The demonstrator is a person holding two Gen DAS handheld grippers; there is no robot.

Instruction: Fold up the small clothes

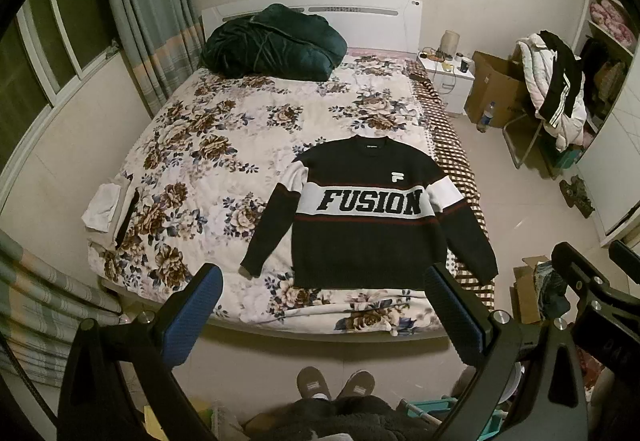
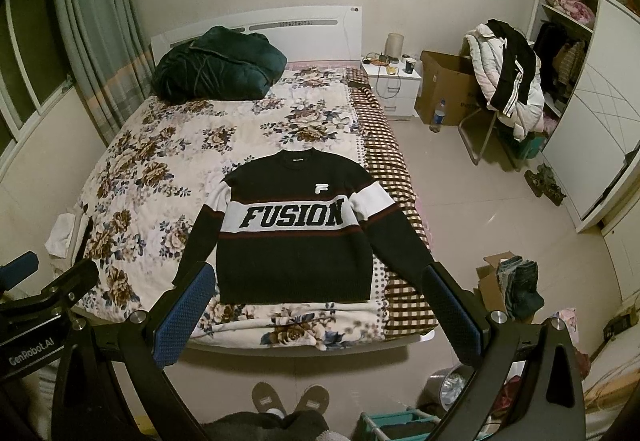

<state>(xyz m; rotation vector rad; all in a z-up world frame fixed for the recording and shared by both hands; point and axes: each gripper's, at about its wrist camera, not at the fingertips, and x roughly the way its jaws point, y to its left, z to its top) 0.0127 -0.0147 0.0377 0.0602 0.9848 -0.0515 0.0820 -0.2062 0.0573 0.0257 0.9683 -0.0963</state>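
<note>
A black sweater (image 1: 368, 241) (image 2: 296, 257) with a white band reading FUSION lies flat, face up, on the floral bedspread (image 1: 208, 145) (image 2: 160, 161), near the foot of the bed, sleeves spread to both sides. My left gripper (image 1: 324, 305) hovers open above the bed's foot edge, its blue pads (image 1: 192, 313) wide apart and holding nothing. In the right wrist view my right gripper (image 2: 316, 305) is likewise open and empty, held back from the sweater's hem. The right gripper's body (image 1: 592, 281) shows at the right edge of the left wrist view.
A dark green quilt (image 1: 272, 41) is heaped at the headboard. Pale folded cloths (image 1: 108, 205) lie at the bed's left edge. A nightstand (image 2: 392, 81), cardboard box (image 2: 444, 89), a clothes-laden chair (image 2: 508, 81), a bottle (image 2: 437, 116) and a box of jeans (image 2: 516, 281) stand right. A person's slippers (image 1: 336, 383) are below.
</note>
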